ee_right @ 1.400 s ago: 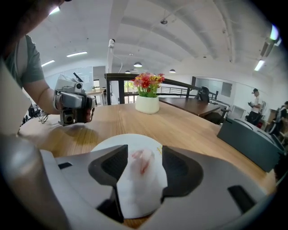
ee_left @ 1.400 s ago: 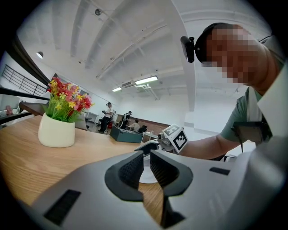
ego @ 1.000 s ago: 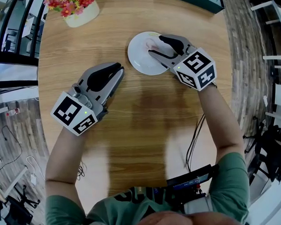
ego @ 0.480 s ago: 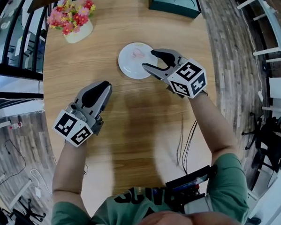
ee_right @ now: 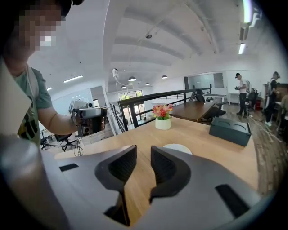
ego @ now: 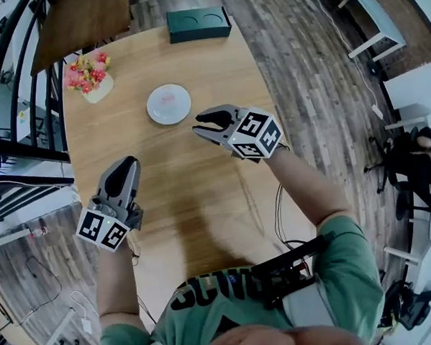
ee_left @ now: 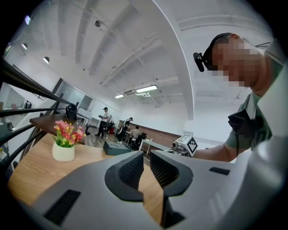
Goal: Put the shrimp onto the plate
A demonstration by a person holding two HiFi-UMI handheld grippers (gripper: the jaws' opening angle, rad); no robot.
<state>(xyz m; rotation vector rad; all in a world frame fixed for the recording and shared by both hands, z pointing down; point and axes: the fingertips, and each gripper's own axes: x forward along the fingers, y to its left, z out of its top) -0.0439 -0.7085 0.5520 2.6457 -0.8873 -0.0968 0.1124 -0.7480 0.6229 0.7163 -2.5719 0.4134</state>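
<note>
Shrimp [ego: 168, 98] already on plate [ego: 155, 112], far left of table [ego: 202, 198] centre. Right gripper [ego: 197, 124] empty, jaws just closed down to a partial gap; left gripper [ego: 126, 163] empty, jaws a narrow slit apart. Probably light, soft, slippery; if regripped, gentle pinch across mid-body

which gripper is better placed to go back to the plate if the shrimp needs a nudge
Probably right. The right gripper is nearer the plate and points toward it; its jaws have just been closing, with nothing between them. The left gripper is farther back.
</note>
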